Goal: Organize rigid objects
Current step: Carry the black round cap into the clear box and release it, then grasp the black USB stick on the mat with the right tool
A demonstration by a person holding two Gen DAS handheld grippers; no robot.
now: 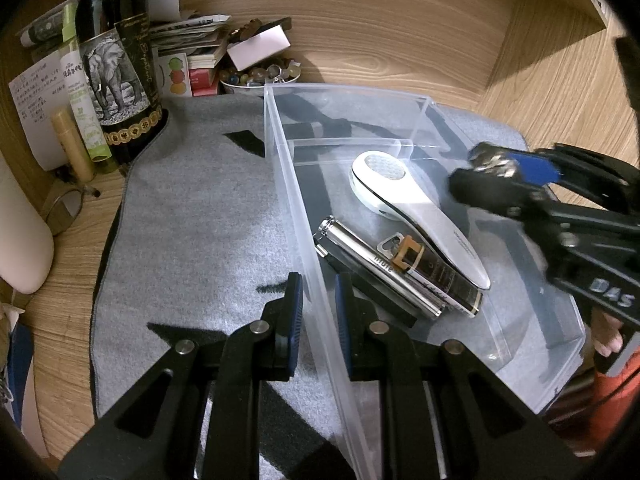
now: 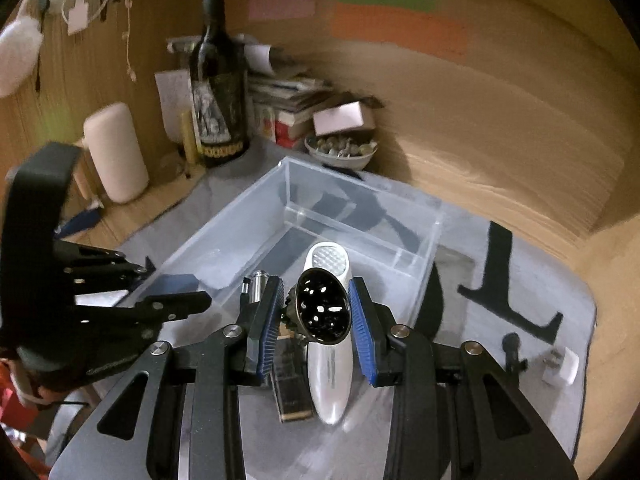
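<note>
A clear plastic box (image 1: 418,98) (image 2: 416,204) sits on a grey mat (image 1: 192,216). Inside lie a white and silver massager (image 1: 416,208) (image 2: 330,376), a silver tube (image 1: 376,268), and a black and gold case (image 1: 444,276) (image 2: 290,380). My left gripper (image 1: 316,320) is shut on the box's left wall (image 1: 308,248). My right gripper (image 2: 314,320) (image 1: 504,168) is shut on a dark perforated metal piece (image 2: 322,312) and holds it above the box.
A dark wine bottle (image 1: 116,68) (image 2: 218,92), paper stacks (image 1: 192,40) and a bowl of beads (image 1: 260,76) (image 2: 340,148) stand at the back. A white cylinder (image 2: 116,152), a white plug (image 2: 562,366) and a small black part (image 2: 512,346) are on the sides.
</note>
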